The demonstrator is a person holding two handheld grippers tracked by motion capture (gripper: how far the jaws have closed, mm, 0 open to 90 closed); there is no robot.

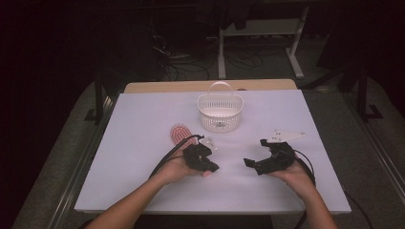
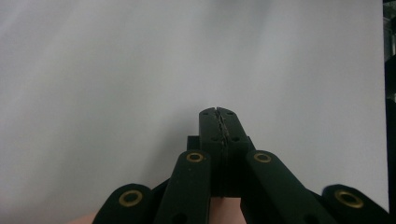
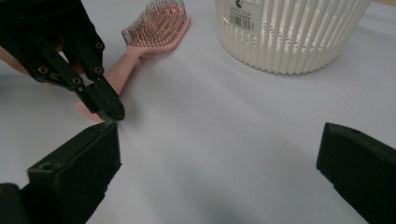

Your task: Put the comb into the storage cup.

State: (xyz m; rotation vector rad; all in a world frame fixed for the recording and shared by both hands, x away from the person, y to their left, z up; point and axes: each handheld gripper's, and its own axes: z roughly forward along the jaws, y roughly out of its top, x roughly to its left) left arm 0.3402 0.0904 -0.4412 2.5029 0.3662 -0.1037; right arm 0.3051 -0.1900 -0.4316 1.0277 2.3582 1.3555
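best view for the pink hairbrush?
Right gripper view: the pink hairbrush lies close up, bristles and handle clear, beside the white basket. In the high view it is small, its handle partly behind the left gripper.

The left gripper comes up from the bottom of the left gripper view. Its two black jaws are pressed tight together, with only a thin zigzag line between them and nothing held there. Black arms with little gold rings spread out below the jaws, two on each side. A bit of the hand peeks in at the bottom edge, beside the black arms. Behind the jaws is the white table, smooth and bare. The table's edge runs down the right side, and it is dark past it.
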